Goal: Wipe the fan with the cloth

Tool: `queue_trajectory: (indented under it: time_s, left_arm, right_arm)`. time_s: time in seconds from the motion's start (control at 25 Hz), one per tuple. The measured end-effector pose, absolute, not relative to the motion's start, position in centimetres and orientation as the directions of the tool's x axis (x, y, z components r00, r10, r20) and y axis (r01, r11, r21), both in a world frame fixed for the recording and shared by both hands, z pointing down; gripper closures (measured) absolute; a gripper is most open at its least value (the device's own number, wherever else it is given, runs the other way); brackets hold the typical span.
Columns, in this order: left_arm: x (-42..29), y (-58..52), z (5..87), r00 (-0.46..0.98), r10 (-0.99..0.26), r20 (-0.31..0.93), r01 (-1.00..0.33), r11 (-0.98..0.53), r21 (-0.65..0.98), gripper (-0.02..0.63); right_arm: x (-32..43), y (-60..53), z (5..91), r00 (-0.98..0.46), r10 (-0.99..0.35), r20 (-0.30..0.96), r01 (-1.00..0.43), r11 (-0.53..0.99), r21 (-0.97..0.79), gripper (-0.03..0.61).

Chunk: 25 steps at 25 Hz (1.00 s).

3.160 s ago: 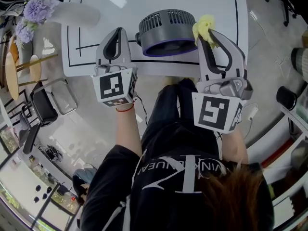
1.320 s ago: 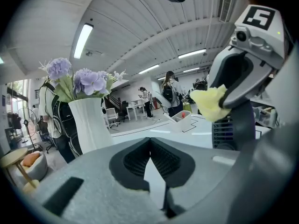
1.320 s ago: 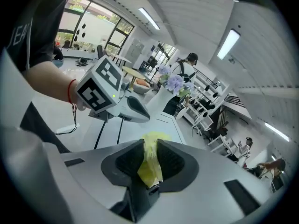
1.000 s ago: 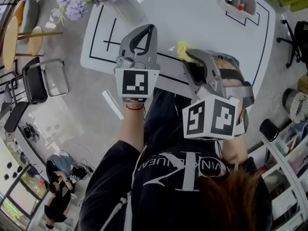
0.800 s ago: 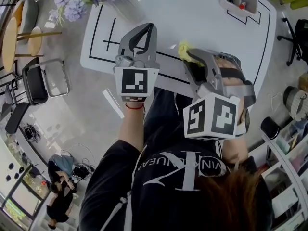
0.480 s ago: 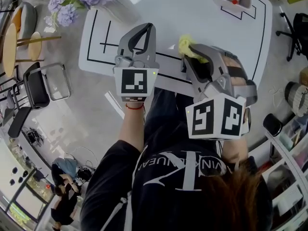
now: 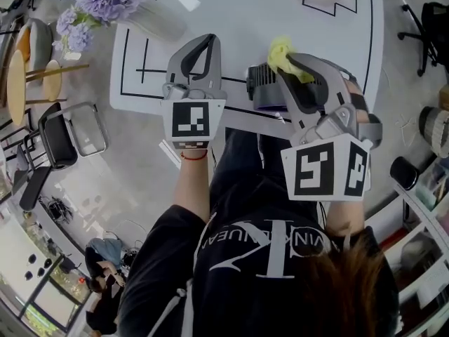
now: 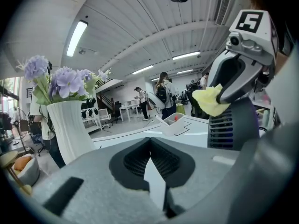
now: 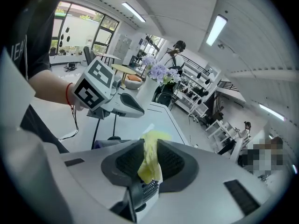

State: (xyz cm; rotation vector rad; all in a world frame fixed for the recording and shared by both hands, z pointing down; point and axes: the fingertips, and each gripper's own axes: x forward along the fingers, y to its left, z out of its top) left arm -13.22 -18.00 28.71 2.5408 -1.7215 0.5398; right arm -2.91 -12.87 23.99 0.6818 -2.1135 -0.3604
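"Tongs crowded by anything?"

"Only a vase (image 7: 151, 23), off to the left of my left tongs (image 7: 205, 39), which are shut and empty. My right tongs (image 7: 289, 58) are clamped on the cloth (image 7: 280, 49), just above the fan (image 7: 259, 83)."

"Any change?"

"The fan was mostly hidden under my right tongs. More of it shows now."

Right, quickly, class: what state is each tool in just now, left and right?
Left tool: closed, nothing between its jaws.
Right tool: closed on the yellow cloth.
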Motion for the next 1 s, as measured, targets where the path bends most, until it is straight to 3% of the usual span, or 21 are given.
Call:
queue_trajectory:
  time_s: [0.36, 1.0]
  left_arm:
    - [-11.1, -17.5, 28.8, 0.355, -0.885, 0.300, -0.884, -0.423, -0.201, 0.603]
    - [-9.6, -17.3, 29.6, 0.362, -0.873, 0.325, -0.881, -0.435, -0.186, 0.603]
  right_arm:
    - [1.8, -13.3, 24.3, -0.447, -0.635, 0.630, -0.467, 0.766, 0.442, 0.491]
    - [6.8, -13.4, 27.2, -0.389, -0.660, 0.643, -0.564, 0.722, 0.400, 0.491]
